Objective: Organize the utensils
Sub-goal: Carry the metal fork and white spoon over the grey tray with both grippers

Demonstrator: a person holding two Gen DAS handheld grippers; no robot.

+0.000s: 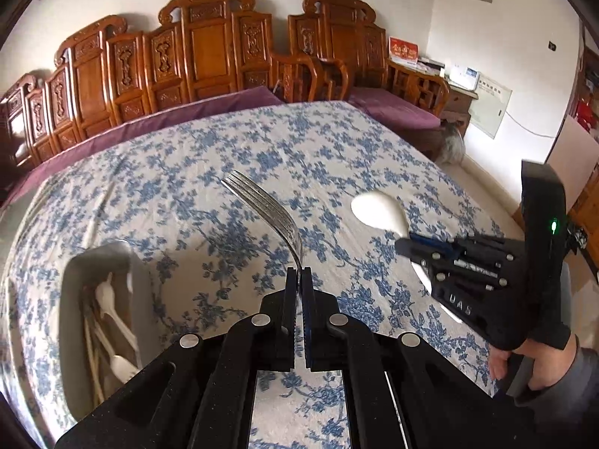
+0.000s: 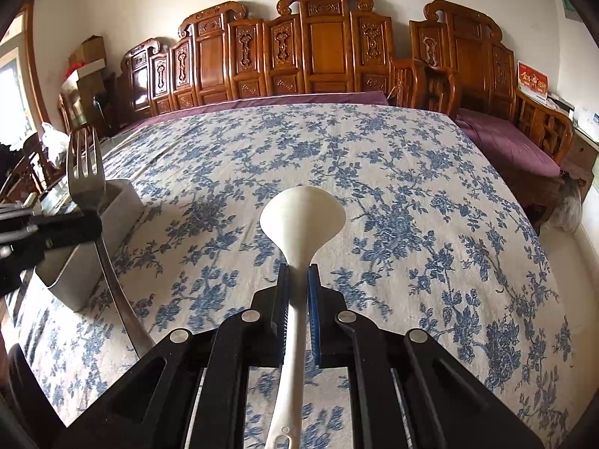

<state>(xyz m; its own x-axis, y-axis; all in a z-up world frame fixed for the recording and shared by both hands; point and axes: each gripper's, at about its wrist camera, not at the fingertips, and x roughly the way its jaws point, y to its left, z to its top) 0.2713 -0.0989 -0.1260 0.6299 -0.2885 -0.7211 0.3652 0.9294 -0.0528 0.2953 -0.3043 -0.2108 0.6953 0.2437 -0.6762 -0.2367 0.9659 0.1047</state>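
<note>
My left gripper (image 1: 300,270) is shut on a metal fork (image 1: 262,205), tines pointing up and away above the table. The fork (image 2: 85,176) and left gripper (image 2: 95,226) also show at the left of the right wrist view. My right gripper (image 2: 298,267) is shut on the handle of a white plastic ladle (image 2: 302,214), bowl forward. The ladle (image 1: 379,210) and right gripper (image 1: 406,241) show at the right of the left wrist view. A grey utensil holder (image 1: 71,280) with white spoons and chopsticks stands at the left; it also shows in the right wrist view (image 2: 80,277).
The table has a blue floral cloth (image 2: 374,187). Carved wooden benches (image 2: 322,48) with purple cushions (image 2: 513,149) line the far side and right. A hand (image 1: 501,366) holds the right gripper. Boxes (image 2: 88,60) stand at the far left.
</note>
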